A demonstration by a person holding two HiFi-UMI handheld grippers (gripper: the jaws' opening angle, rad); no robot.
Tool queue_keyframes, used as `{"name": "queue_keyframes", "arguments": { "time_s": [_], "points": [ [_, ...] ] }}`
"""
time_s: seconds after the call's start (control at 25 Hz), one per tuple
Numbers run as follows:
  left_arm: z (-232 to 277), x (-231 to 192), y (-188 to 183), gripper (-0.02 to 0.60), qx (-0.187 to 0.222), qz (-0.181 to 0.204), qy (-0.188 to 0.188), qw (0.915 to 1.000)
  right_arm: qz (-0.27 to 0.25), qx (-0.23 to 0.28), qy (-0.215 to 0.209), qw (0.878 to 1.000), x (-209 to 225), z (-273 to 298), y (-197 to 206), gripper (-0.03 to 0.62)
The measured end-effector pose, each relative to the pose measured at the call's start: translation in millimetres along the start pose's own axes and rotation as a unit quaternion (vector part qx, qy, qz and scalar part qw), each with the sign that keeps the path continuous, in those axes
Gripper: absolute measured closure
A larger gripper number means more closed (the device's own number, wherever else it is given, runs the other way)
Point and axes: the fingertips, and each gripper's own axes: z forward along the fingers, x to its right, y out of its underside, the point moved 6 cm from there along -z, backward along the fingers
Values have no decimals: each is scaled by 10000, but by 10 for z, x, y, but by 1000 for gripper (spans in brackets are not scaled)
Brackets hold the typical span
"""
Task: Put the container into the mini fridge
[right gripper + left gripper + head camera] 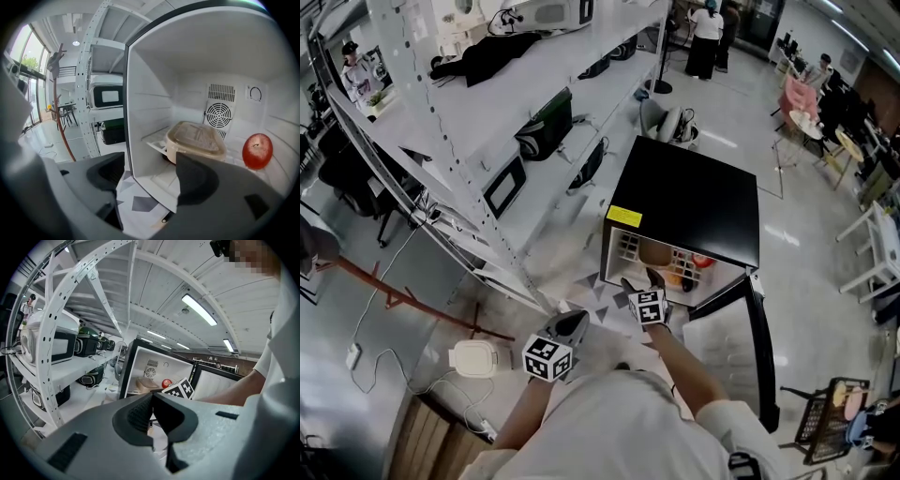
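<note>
- While the mini fridge (689, 202) stands with its door (759, 347) swung open to the right, the container (194, 140) sits inside it on a wire shelf (157, 140) with its lid on.
- A red apple (257, 151) lies near the container, to its right.
- The right gripper (150, 161) is at the fridge's mouth with its jaws spread wide and gripping nothing. The front edge of the fridge's left wall shows in the gap between them, and the container lies beyond the right jaw, clear of it.
- The left gripper (152, 397) hangs short of the fridge, jaws closed tip to tip and empty.
- A white rack (487, 141) loaded with appliances stands left of the fridge.
</note>
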Motion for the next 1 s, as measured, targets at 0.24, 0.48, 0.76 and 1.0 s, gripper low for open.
{"name": "queue_keyframes", "arguments": {
  "time_s": [0.24,0.48,0.76,1.0],
  "points": [
    [-123,-22,52,577,19,-33,48,10000,-65,102,93,9999,-70,-161,-23,243],
    [-210,25,103,577,-11,-31,258,9997,-95,249,310,9992,-154,-431,-106,248],
    [-345,87,208,577,-84,-16,545,9985,-67,430,678,9968,-235,-838,-172,309],
    [-472,101,295,577,-186,47,778,9968,32,669,793,9946,-378,-1195,-241,355]
  ]
}}
